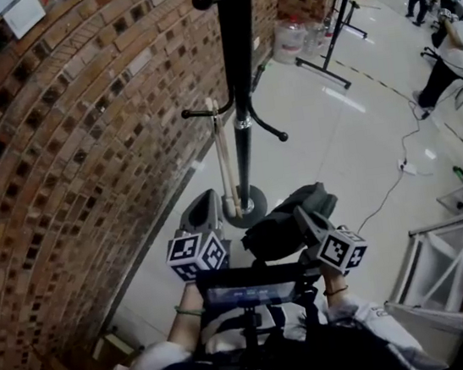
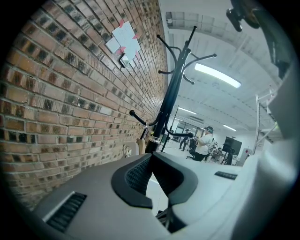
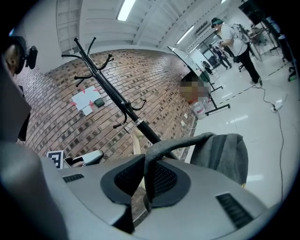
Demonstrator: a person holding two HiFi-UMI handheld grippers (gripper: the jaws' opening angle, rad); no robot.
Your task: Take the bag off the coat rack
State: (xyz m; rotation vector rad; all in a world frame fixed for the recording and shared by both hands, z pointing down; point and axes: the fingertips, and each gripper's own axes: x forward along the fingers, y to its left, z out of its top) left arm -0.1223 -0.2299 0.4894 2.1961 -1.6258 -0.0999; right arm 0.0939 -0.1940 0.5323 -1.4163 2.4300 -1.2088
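The black coat rack (image 1: 236, 68) stands on a round base by the brick wall; it also shows in the left gripper view (image 2: 171, 98) and the right gripper view (image 3: 117, 96). A dark grey bag (image 1: 285, 228) hangs free of the rack, low in front of its base. My right gripper (image 1: 302, 215) is shut on the bag's strap (image 3: 178, 145), which runs between the pads (image 3: 161, 180) while the bag's body (image 3: 220, 157) hangs to the right. My left gripper (image 1: 203, 205) is beside it on the left, shut with nothing in it (image 2: 151, 157).
A brick wall (image 1: 66, 160) curves along the left. A pale wooden stick (image 1: 223, 155) leans against the rack. A second black stand (image 1: 338, 28), a floor cable (image 1: 400, 169) and people are at the back right. A white metal frame (image 1: 448, 269) is at the right.
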